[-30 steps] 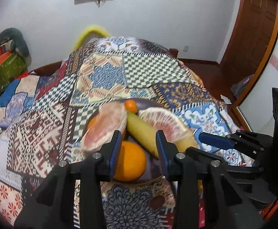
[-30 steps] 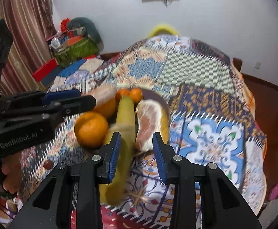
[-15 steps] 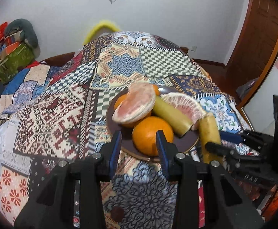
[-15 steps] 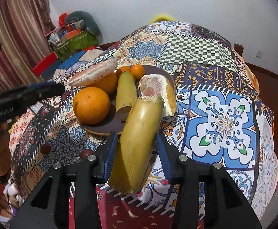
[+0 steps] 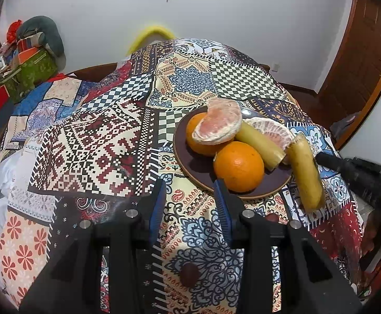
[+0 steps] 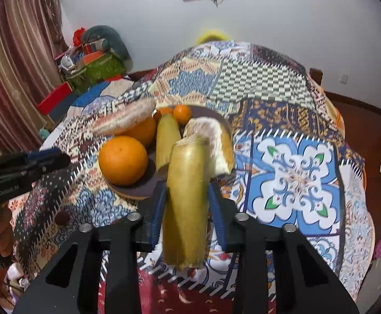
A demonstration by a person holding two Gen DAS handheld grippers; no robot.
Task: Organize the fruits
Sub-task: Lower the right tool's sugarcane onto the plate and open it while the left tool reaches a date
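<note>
A dark brown plate (image 5: 190, 157) on the patchwork cloth holds two oranges (image 5: 239, 166), two peeled pomelo pieces (image 5: 216, 124) and a yellow-green stalk piece (image 5: 259, 144). My right gripper (image 6: 188, 206) is shut on a second yellow-green stalk piece (image 6: 188, 196) and holds it above the cloth at the plate's near right rim; it also shows in the left wrist view (image 5: 307, 175). My left gripper (image 5: 189, 204) is open and empty, just short of the plate's near edge. In the right wrist view the plate (image 6: 135, 191) also carries two small tangerines (image 6: 181, 112).
Small dark round fruits lie on the cloth near the front edge (image 5: 189, 272) (image 6: 62, 217). The cloth-covered table drops off on the right to a wooden floor (image 6: 360, 120). Boxes and bags are piled at the far left (image 5: 25, 62).
My right gripper has closed on the stalk piece and lifted it off the cloth beside the plate. My left gripper has drawn back from over the plate to its near edge.
</note>
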